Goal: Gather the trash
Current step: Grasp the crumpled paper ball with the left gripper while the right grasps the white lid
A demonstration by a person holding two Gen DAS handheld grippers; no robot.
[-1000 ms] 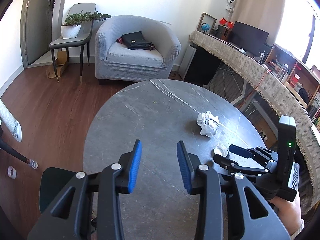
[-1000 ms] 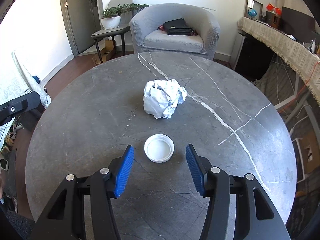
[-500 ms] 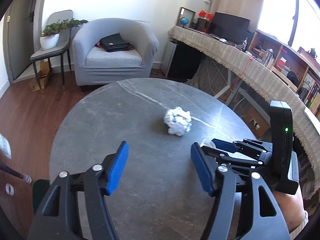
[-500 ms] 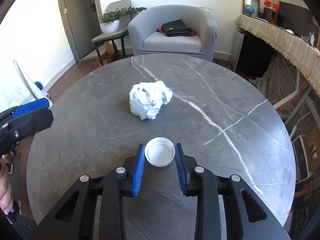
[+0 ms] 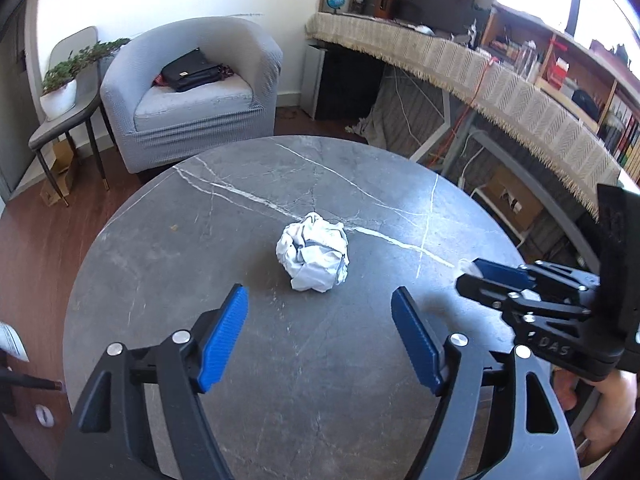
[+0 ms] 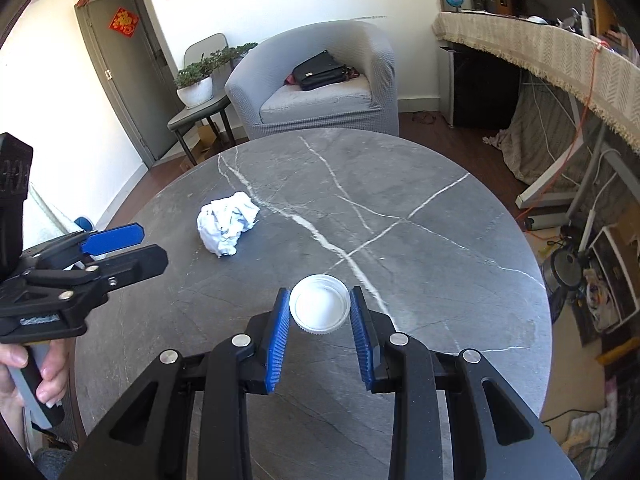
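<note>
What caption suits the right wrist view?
Right gripper clamps round white plastic cap above grey marble table.

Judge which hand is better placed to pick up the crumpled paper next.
Left. The left gripper, jaws opening and empty, faces the crumpled paper just ahead. The right gripper is already clamped on the white lid.

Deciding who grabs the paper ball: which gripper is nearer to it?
Left. The left gripper faces the paper ball just ahead, jaws opening with nothing between them. The right gripper is off to the side, shut on the white cap.
</note>
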